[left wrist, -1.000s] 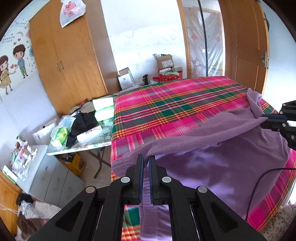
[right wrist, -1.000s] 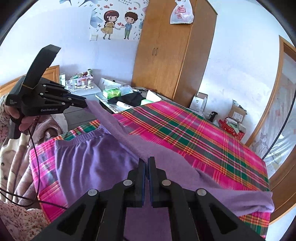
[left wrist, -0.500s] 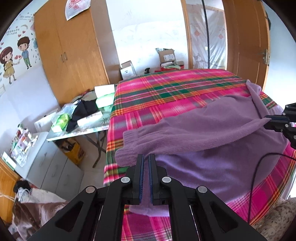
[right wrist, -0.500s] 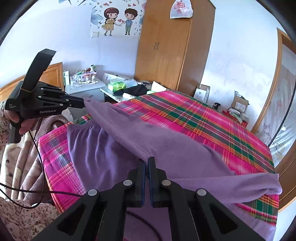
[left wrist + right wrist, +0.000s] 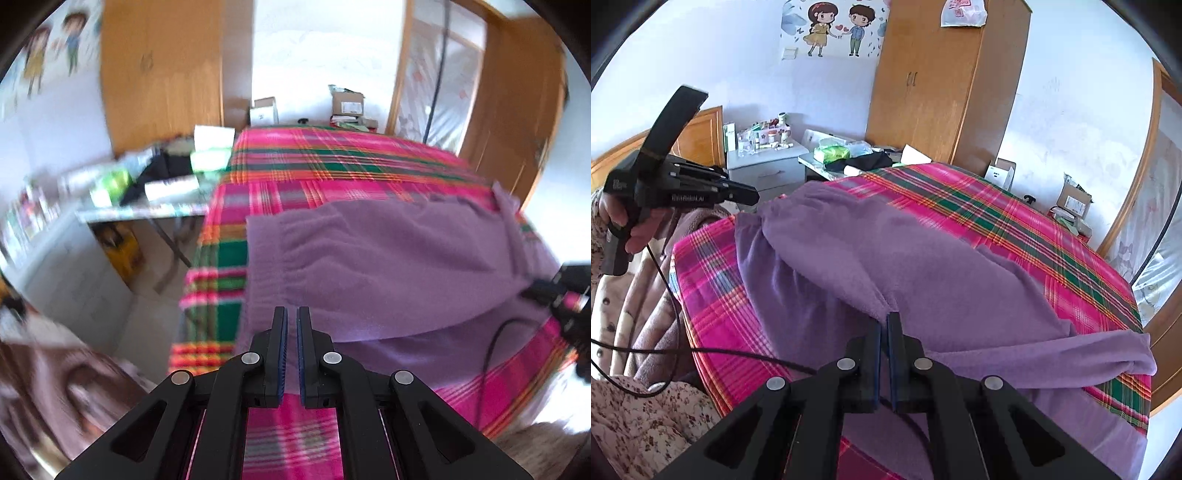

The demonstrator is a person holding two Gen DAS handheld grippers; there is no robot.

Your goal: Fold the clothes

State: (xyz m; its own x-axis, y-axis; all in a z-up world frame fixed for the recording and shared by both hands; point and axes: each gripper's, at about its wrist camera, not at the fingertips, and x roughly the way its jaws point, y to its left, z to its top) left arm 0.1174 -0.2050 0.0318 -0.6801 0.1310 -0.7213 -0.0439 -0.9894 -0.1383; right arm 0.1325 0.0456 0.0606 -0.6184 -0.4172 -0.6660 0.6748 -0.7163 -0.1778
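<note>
A purple fleece garment [image 5: 388,266] [image 5: 905,258] lies on the bed's pink and green plaid sheet [image 5: 332,162] [image 5: 1015,214]. Its upper layer is folded over the lower one, with the gathered elastic band at the left in the left wrist view. My left gripper [image 5: 291,314] [image 5: 755,195] is shut, with purple cloth showing in the narrow gap between its pads. My right gripper [image 5: 886,317] [image 5: 535,291] is shut on the folded edge, which bunches at its tips. One long purple part trails off to the right [image 5: 1108,358].
A cluttered side table [image 5: 166,181] [image 5: 857,155] and a white drawer unit [image 5: 764,166] stand beside the bed. Behind them is a wooden wardrobe [image 5: 942,92]. Cardboard boxes [image 5: 347,107] sit on the floor. A person's hand [image 5: 631,232], a black cable [image 5: 701,350] and a floral blanket [image 5: 646,413] are near.
Both grippers have come down with the purple cloth. The raised, stretched edge has sunk, and the upper layer now rests on the lower one on the bed.
</note>
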